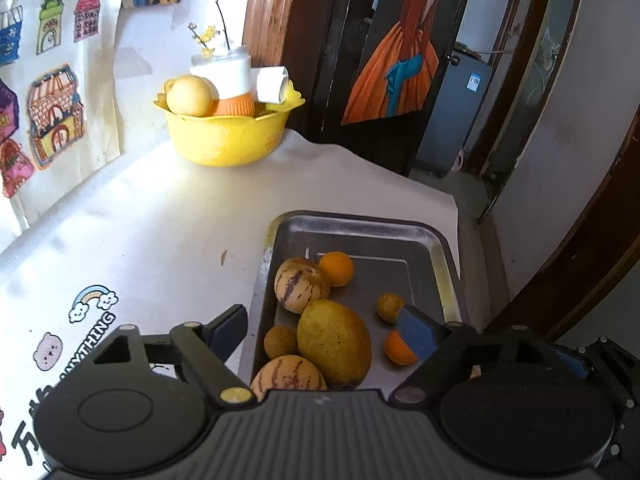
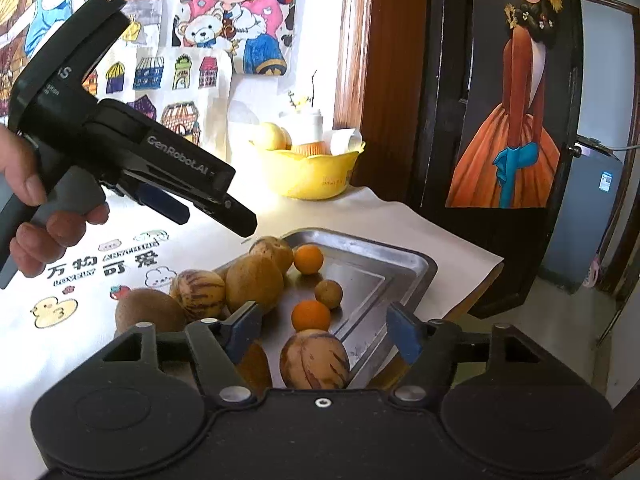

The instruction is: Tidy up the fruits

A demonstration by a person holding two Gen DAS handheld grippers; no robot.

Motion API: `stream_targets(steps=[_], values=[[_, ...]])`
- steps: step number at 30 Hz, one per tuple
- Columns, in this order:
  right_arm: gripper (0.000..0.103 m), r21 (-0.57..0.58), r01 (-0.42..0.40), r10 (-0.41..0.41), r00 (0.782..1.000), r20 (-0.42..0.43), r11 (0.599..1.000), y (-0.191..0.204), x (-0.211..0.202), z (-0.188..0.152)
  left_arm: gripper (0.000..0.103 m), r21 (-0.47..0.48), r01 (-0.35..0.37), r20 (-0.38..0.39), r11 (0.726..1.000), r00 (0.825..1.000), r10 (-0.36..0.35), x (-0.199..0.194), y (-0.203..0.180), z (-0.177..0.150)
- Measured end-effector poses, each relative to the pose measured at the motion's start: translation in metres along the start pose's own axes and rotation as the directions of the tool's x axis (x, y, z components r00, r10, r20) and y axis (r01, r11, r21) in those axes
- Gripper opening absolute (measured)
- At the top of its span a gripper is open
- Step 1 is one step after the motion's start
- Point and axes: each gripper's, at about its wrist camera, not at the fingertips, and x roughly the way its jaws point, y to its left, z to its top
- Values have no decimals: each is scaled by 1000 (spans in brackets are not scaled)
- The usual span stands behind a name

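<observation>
Hovering over the metal tray (image 1: 424, 236), the left gripper (image 1: 324, 330) has its jaws spread wide with nothing clamped, the fruit merely showing between them; the right gripper (image 2: 324, 334) is likewise released above the tray's near end, empty. Nearly all the fruit already lies in the tray: a large yellow-green mango (image 1: 334, 342) against its left wall, striped melons (image 1: 301, 285) beside it, small oranges (image 1: 337, 268) and brownish round fruits (image 1: 391, 307) toward the middle. From the right wrist view a kiwi (image 2: 149, 310) seems to sit just outside the tray's left edge, though I cannot tell for certain. Beyond the tray a yellow bowl (image 1: 228, 136) holds a pear and a white jar. The likely trouble is rolling: round fruit piled along one wall could spill over the low rim if either tool nudges it, and the tray sits close to the table corner. Readable writing: "GenRobot.AI" on the left gripper's body in the right wrist view, and "ANYTHING" on the tablecloth (image 1: 160, 220) left of the tray, beside Chinese characters.
</observation>
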Motion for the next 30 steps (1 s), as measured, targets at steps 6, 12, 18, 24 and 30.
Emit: stream_targets(steps=[6,12,18,24,30], values=[[86,35,-4,2,999,35,999,1,-9,4,99,-11,-7,32,1000,999,7,-13,3,1],[93,40,-4,1,998,58,999,5,-14,10,102,-31,-26,58,999,998,28,-22,8,0],[99,42,7,-10,998,70,999,9,-20,16,102,-38,-55,78,998,995,58,-28,14,-3],[102,83,19,-25,997,71,996,13,-27,15,102,-35,-98,129,995,986,102,-44,22,-10],[102,153,-2,-8,998,67,988,17,-33,13,102,-15,-74,147,997,986,76,-56,33,-23]])
